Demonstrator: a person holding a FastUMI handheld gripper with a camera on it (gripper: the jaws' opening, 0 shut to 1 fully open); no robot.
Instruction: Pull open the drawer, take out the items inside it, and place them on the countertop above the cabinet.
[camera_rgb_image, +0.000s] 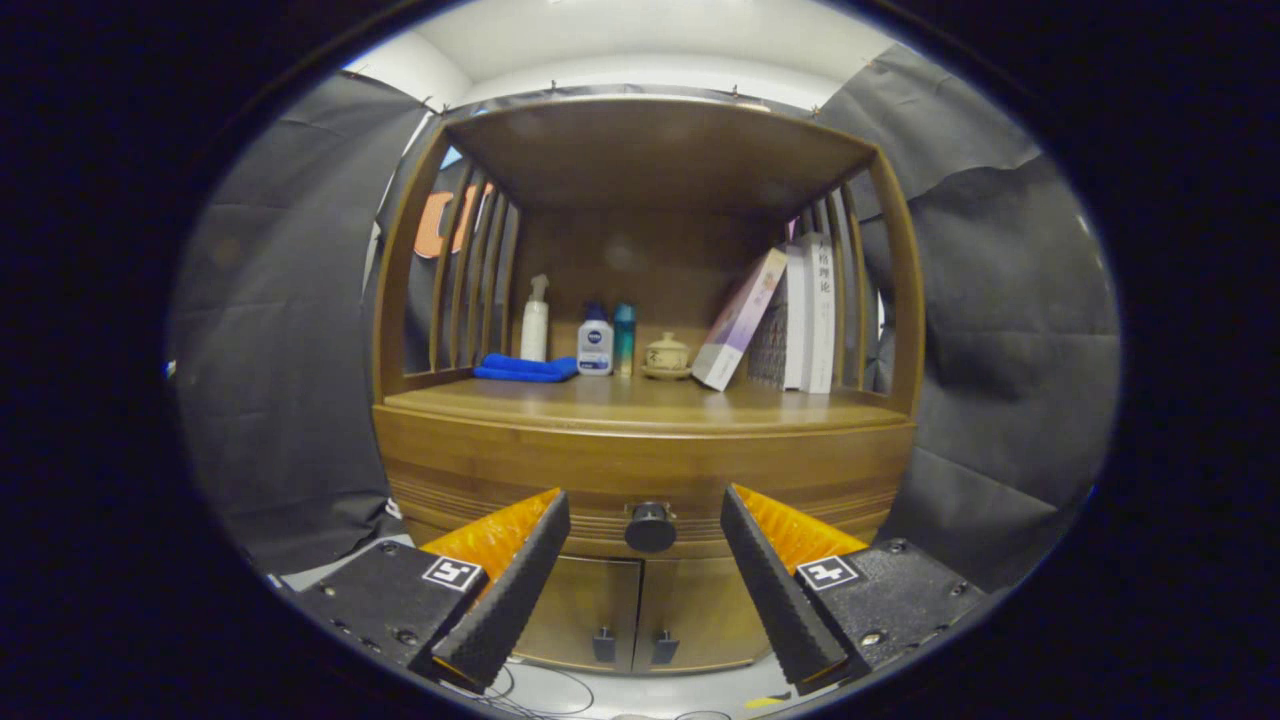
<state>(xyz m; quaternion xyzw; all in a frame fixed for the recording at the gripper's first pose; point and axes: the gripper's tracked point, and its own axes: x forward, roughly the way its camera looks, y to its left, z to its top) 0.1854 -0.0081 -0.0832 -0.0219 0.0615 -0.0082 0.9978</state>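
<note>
A wooden cabinet stands ahead with its drawer (640, 475) closed under the countertop (640, 400). The drawer's dark round knob (650, 526) sits in line with the gap between my fingers, a short way beyond the tips. My gripper (645, 500) is open, nothing between its fingers. What lies inside the drawer is hidden.
On the countertop stand a folded blue cloth (525, 368), a white spray bottle (535, 320), two small bottles (595, 342), a small ceramic jar (666, 355) and leaning books (790, 320). Slatted sides and a wooden shelf roof (650, 150) enclose it. Two cabinet doors (630, 610) lie below the drawer.
</note>
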